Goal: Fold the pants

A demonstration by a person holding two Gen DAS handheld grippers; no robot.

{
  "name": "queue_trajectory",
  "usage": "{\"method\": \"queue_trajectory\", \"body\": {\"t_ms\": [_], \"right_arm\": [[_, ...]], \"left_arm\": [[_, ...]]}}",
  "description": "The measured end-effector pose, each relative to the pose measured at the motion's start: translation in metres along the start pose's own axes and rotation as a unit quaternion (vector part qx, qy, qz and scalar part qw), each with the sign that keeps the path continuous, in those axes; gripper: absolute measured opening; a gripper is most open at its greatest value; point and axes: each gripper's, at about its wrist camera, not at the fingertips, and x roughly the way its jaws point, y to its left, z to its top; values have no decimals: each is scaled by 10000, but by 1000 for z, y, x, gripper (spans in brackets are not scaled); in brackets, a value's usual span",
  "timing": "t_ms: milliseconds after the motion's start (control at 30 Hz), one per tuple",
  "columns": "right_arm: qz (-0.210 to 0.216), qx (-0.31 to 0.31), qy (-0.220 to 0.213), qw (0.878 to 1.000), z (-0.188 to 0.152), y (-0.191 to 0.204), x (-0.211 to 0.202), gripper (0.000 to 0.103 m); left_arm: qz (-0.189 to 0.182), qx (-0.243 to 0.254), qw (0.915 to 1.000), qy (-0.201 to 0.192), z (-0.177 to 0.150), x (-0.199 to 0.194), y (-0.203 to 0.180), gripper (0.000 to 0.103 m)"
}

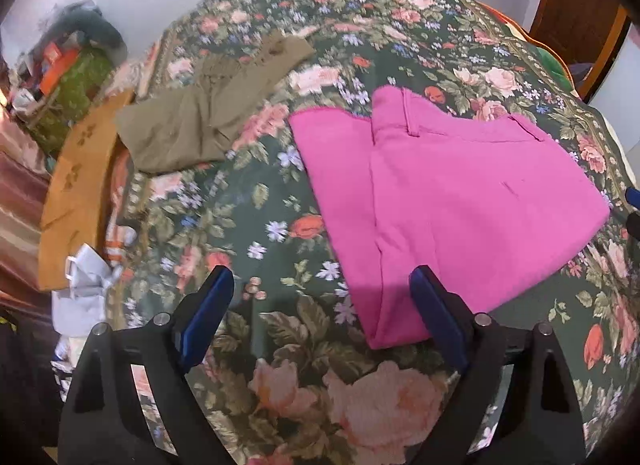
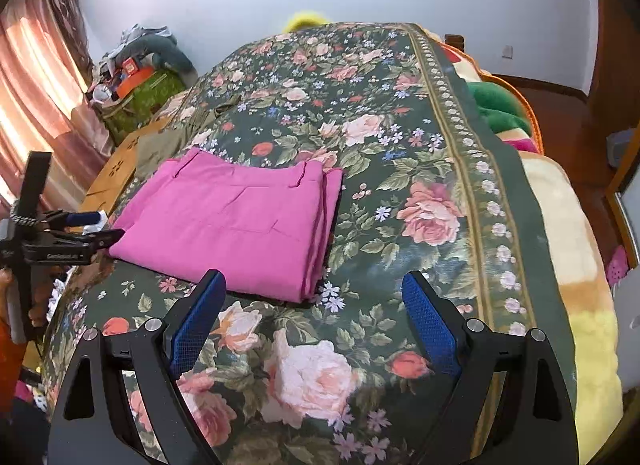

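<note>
Pink pants (image 1: 460,201) lie folded into a flat rectangle on the floral bedspread (image 1: 256,217). In the left wrist view my left gripper (image 1: 322,293) hovers open over the bedspread at the near left edge of the pants, with nothing between its blue pads. Its right finger (image 1: 436,309) overlaps the pants' near corner in the picture. In the right wrist view the pink pants (image 2: 240,217) lie just beyond my right gripper (image 2: 316,297), which is open and empty above the bedspread. The left gripper (image 2: 108,227) shows at the pants' left edge. Olive pants (image 1: 200,113) lie rumpled farther left.
A brown wooden board (image 1: 80,185) runs along the bed's left side, with white cloth (image 1: 84,289) below it. A green box with clutter (image 2: 140,101) stands in the far left corner beside pink curtains (image 2: 36,105). A yellow and cream blanket (image 2: 576,265) covers the bed's right side.
</note>
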Motion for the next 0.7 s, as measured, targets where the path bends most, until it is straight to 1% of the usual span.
{"method": "queue_trajectory", "body": {"t_ms": [33, 67, 100, 133, 167, 200, 267, 333, 367, 400, 433, 467, 533, 567, 633, 700], "right_arm": [[-4, -20, 1, 10000, 1, 0, 1, 87], [-5, -49, -1, 10000, 1, 1, 1, 87], [-3, -91, 15, 10000, 2, 1, 2, 87], [4, -127, 30, 9999, 3, 1, 3, 87], [12, -165, 47, 9999, 4, 2, 4, 87], [16, -195, 71, 9998, 5, 2, 6, 84], [41, -268, 158, 9995, 8, 3, 12, 80], [126, -320, 252, 9991, 11, 5, 19, 75], [184, -324, 314, 9988, 12, 6, 23, 67], [234, -334, 372, 9985, 13, 6, 26, 55], [297, -368, 490, 9977, 15, 7, 32, 51], [341, -376, 539, 9973, 15, 7, 34, 46], [419, -325, 633, 9966, 17, 7, 40, 43], [442, -329, 664, 9963, 18, 6, 41, 39], [505, -358, 805, 9948, 17, 6, 47, 35], [538, -417, 872, 9939, 15, 8, 50, 31]], "left_arm": [[67, 20, 9999, -74, 0, -3, 0, 89], [105, 16, 9999, -125, 0, -7, 1, 82], [64, -20, 9999, -142, 1, -9, 3, 72], [-85, -105, 9998, -137, 2, -13, 5, 67], [-219, -178, 9995, -152, 4, -16, 7, 64], [-335, -245, 9988, -243, 6, -21, 7, 64], [-385, -264, 9979, -457, 10, -30, 4, 63], [-449, -259, 9971, -558, 14, -33, -1, 57], [-576, -267, 9964, -554, 16, -32, -4, 52], [-662, -270, 9961, -522, 17, -30, -6, 47], [-733, -263, 9959, -469, 18, -27, -8, 43], [-761, -249, 9961, -377, 18, -20, -11, 37], [-718, -224, 9968, -278, 15, -12, -15, 34], [-691, -193, 9972, -223, 12, -7, -17, 33], [-501, -51, 9986, -127, 4, 3, -21, 31], [-408, 28, 9990, -187, -3, 6, -22, 32]]}}
